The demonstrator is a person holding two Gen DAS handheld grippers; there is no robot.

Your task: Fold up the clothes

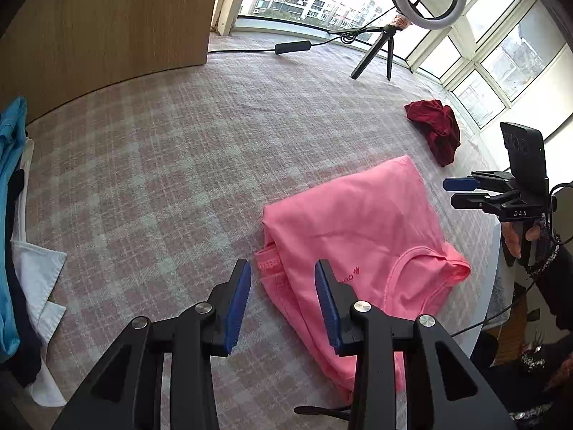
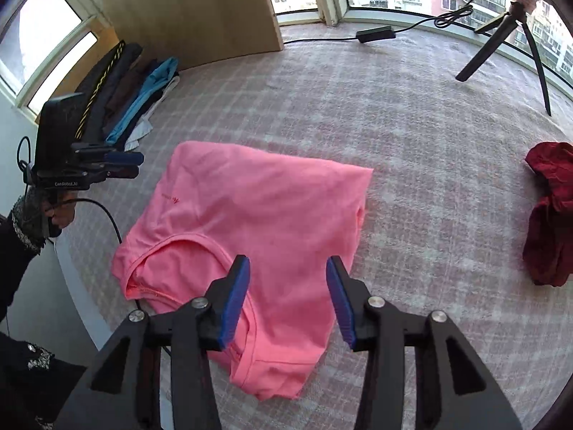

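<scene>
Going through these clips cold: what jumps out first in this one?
The bright pink T-shirt, partly folded, lies in the middle of the checked cloth. Both grippers, left and right, hang open over its near edge, holding nothing. A crumpled dark red garment lies apart toward the windows, and a stack of clothes sits by the wooden panel.

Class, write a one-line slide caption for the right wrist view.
Open right gripper hovers over a partly folded pink T-shirt on checked cloth, red garment waiting aside.

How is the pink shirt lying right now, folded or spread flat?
Partly folded. The pink shirt lies as a compact shape with a sleeve tucked in, collar showing, on the checked cloth. Neither tongs hold it.
</scene>
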